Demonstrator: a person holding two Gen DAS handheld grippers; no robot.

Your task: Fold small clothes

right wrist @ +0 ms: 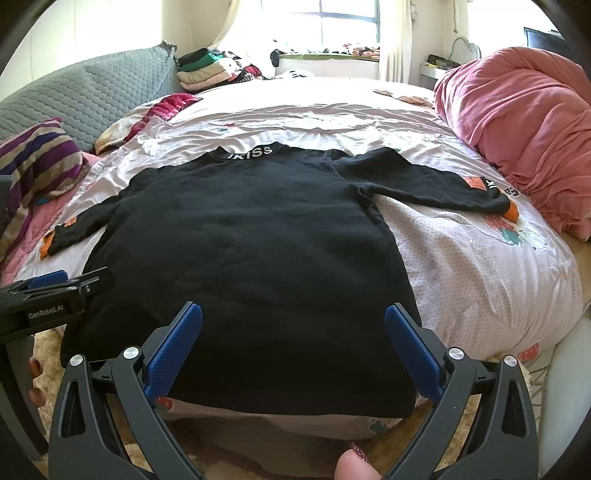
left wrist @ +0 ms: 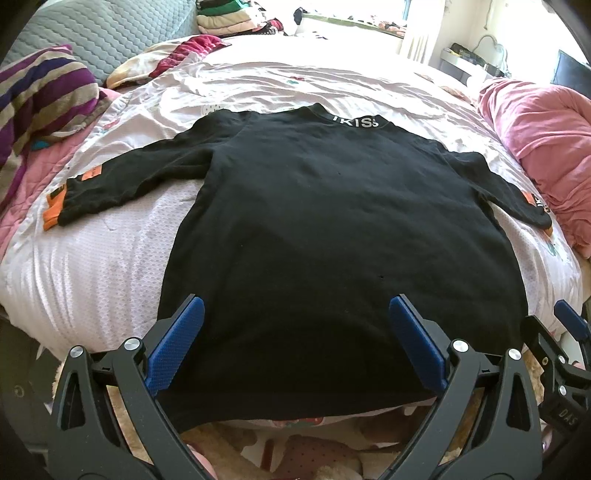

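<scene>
bed (right wrist: 480, 280): wide, spread with a pale pink patterned cover
headboard (right wrist: 92, 92): grey quilted, along the bed's far-left edge
window (right wrist: 347, 22): behind the far edge, dark-framed, bright daylight through pale curtains
pink duvet (right wrist: 524, 125): bunched at the bed's right edge
striped pillow (right wrist: 33, 162): left edge

Our frames: black plastic, silver screws
Our pads (left wrist: 173, 345): blue, textured
Our markings: "GenRobot.AI", "DAS"
</scene>
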